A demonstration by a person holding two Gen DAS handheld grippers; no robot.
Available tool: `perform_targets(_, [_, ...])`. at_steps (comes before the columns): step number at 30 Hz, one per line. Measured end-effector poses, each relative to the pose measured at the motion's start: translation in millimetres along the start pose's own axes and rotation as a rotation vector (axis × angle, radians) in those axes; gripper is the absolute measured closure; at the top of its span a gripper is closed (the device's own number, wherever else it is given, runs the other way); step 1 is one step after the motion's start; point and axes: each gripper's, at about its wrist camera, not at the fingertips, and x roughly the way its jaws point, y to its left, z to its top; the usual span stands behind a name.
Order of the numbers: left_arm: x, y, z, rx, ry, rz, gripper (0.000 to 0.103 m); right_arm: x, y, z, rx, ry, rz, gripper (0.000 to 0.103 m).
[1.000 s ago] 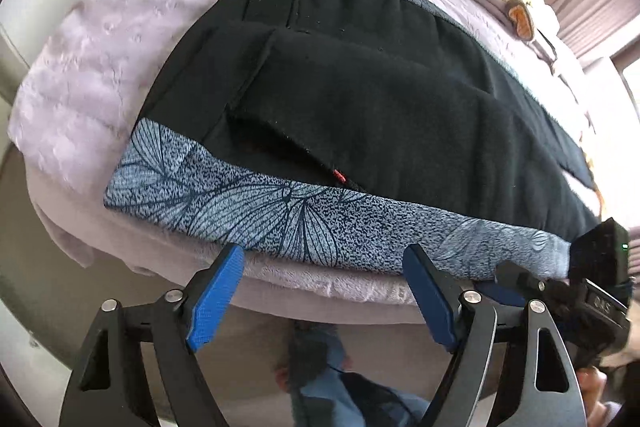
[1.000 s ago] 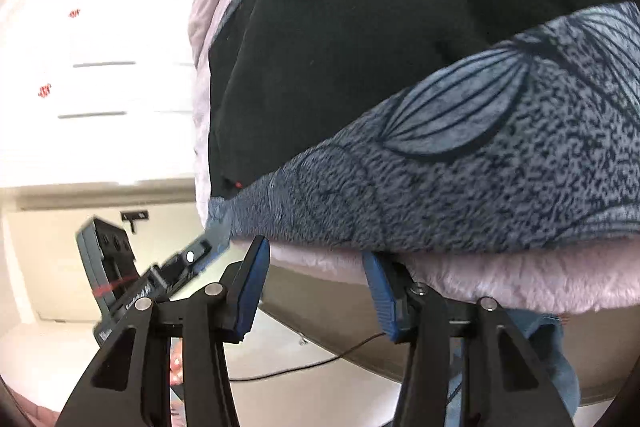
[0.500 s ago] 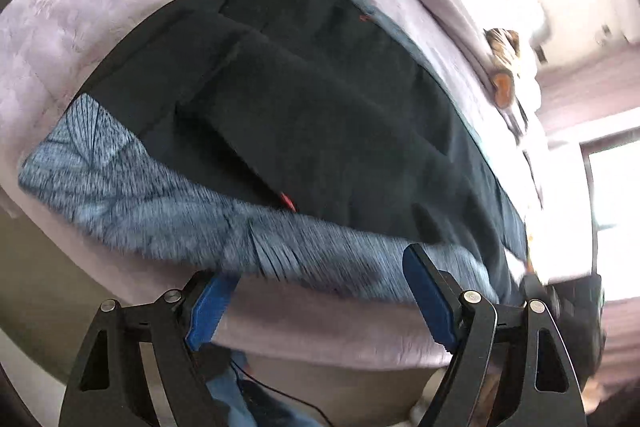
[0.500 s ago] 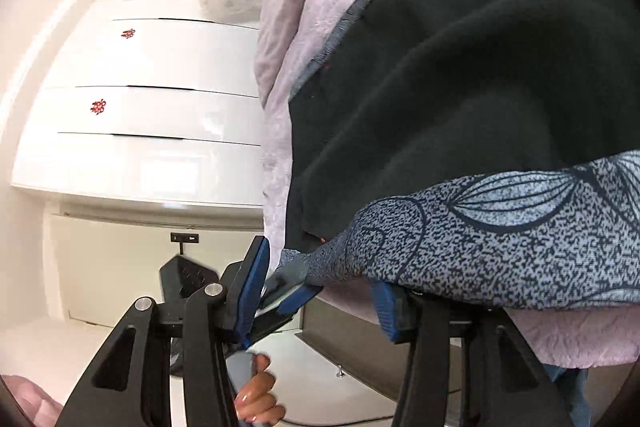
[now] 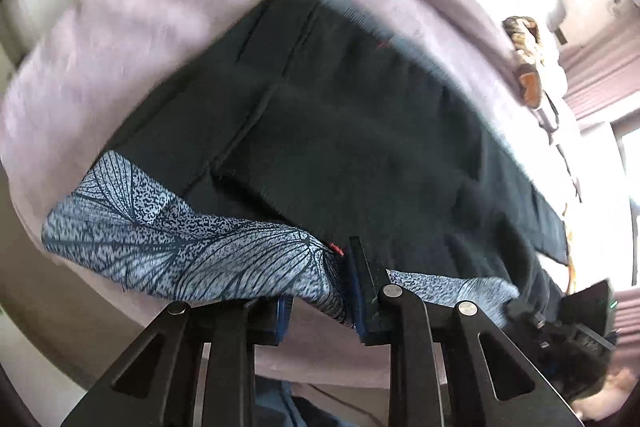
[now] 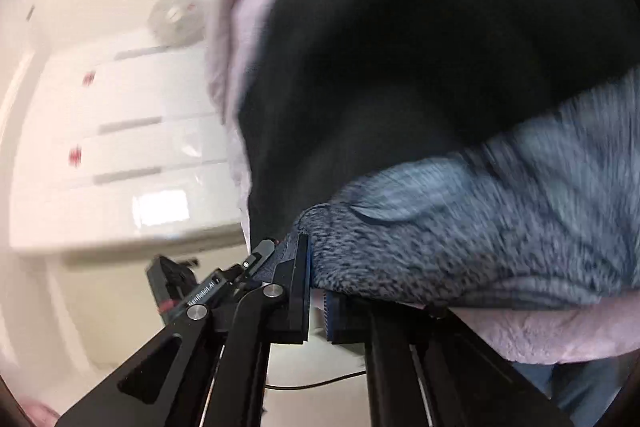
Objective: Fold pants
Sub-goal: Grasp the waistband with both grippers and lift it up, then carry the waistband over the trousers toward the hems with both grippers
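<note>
Black pants (image 5: 360, 131) with a grey-blue leaf-patterned band (image 5: 160, 239) lie spread on a lilac quilt (image 5: 120, 27). My left gripper (image 5: 320, 303) is shut on the band's near edge, and the cloth bunches up between its blue pads. In the right wrist view my right gripper (image 6: 318, 291) is shut on the same band (image 6: 480, 219) at its corner, with the black cloth (image 6: 400, 67) behind. Each gripper shows in the other's view: the right one (image 5: 576, 331) at lower right, the left one (image 6: 216, 291) at lower left.
The quilt's edge (image 6: 540, 331) overhangs the bed toward me. A white drawer unit (image 6: 120, 147) and a fan (image 6: 176, 15) stand to the left, with a cable (image 6: 312, 385) on the floor. A brown object (image 5: 524, 35) lies at the bed's far end. A person's jeans (image 5: 280, 403) show below.
Both grippers went from open, just short of the band, to shut on its near edge. The pinched cloth now bunches and lifts off the quilt, and both views have shifted.
</note>
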Motion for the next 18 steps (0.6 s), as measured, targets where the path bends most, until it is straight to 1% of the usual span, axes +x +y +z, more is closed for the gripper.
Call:
perform_targets(2, [-10,-15,22,0.035,-0.029,-0.004,0.077,-9,33,17,-0.098,0.0,-0.012,0.097])
perform_targets(4, [-15,-31,47,0.075,-0.058,-0.012,0.077,-10,56,35,-0.16,0.006,-0.011,0.097])
perform_targets(6, [-13,-47,77,0.116,-0.098,-0.021,0.076,-12,79,65,-0.21,0.014,-0.009,0.097])
perform_targets(7, [-11,-53,92,0.141,-0.116,-0.018,0.071,-13,86,80,-0.224,0.019,-0.01,0.097])
perform_targets(8, [-5,-59,108,0.167,-0.142,0.004,0.064,-10,92,97,-0.234,0.031,-0.021,0.097])
perform_targets(9, [4,-63,122,0.182,-0.157,0.004,0.061,-5,93,114,-0.232,0.051,-0.034,0.097])
perform_targets(10, [15,-65,135,0.186,-0.158,-0.006,0.061,-2,91,128,-0.227,0.054,-0.043,0.097])
perform_targets(11, [31,-66,149,0.183,-0.143,-0.015,0.061,3,87,142,-0.214,0.064,-0.044,0.097])
perform_targets(12, [48,-66,160,0.185,-0.132,-0.011,0.061,11,78,154,-0.192,0.075,-0.041,0.097])
perform_targets(13, [64,-66,168,0.194,-0.126,0.011,0.061,18,73,166,-0.167,0.078,-0.046,0.096])
perform_targets(15, [88,-69,177,0.213,-0.117,0.044,0.061,31,60,191,-0.148,0.098,-0.069,0.095])
perform_targets(16, [103,-69,182,0.222,-0.107,0.067,0.061,38,56,198,-0.152,0.103,-0.088,0.094])
perform_targets(18, [122,-69,187,0.226,-0.088,0.075,0.061,53,47,211,-0.147,0.124,-0.121,0.094])
